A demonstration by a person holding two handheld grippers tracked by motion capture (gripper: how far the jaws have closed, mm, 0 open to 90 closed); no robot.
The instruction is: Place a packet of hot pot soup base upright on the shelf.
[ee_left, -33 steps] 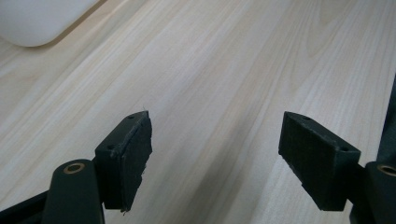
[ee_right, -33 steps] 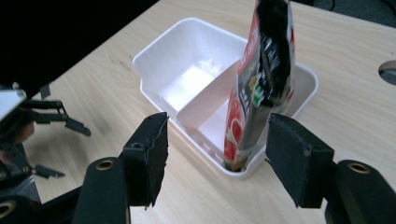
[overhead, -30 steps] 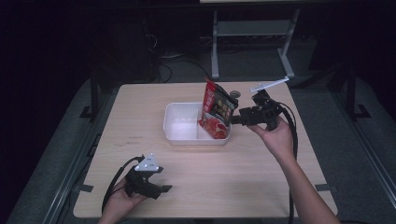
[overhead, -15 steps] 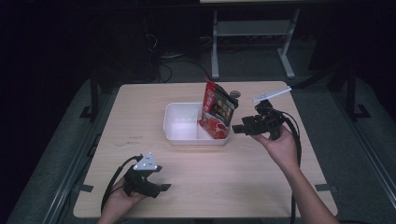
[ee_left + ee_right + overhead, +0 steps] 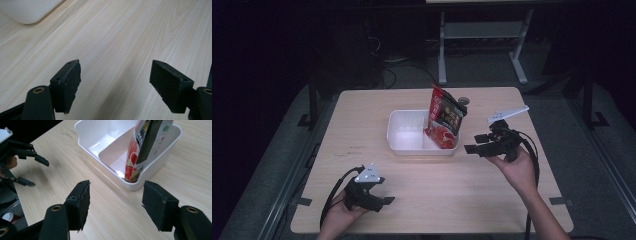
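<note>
A red and black printed food pouch (image 5: 445, 120) is standing nearly upright, leaning a little, in the right-hand compartment of a white rectangular plastic bin (image 5: 404, 145) that is sitting at the centre of a pale wooden table (image 5: 362, 125). A thin white divider is splitting the bin in two, and the left compartment is showing only bare white floor. In the right gripper view the pouch (image 5: 146, 147) is leaning against the bin's near wall (image 5: 160, 167) at about one o'clock from the jaws.

The right gripper (image 5: 469, 148) is hovering just beside the bin at its four o'clock, pointing back toward it, apart from both bin and pouch. Its jaws are standing wide and released, with only bare tabletop showing between the pads (image 5: 81, 200).

The left gripper (image 5: 388, 201) is resting low over the near edge of the table at about seven o'clock from the bin, well apart from it. Its jaws are likewise gaping, gripping nothing, with wood grain showing between them and a rounded corner of the bin (image 5: 27, 12) lying off at eleven o'clock.
</note>
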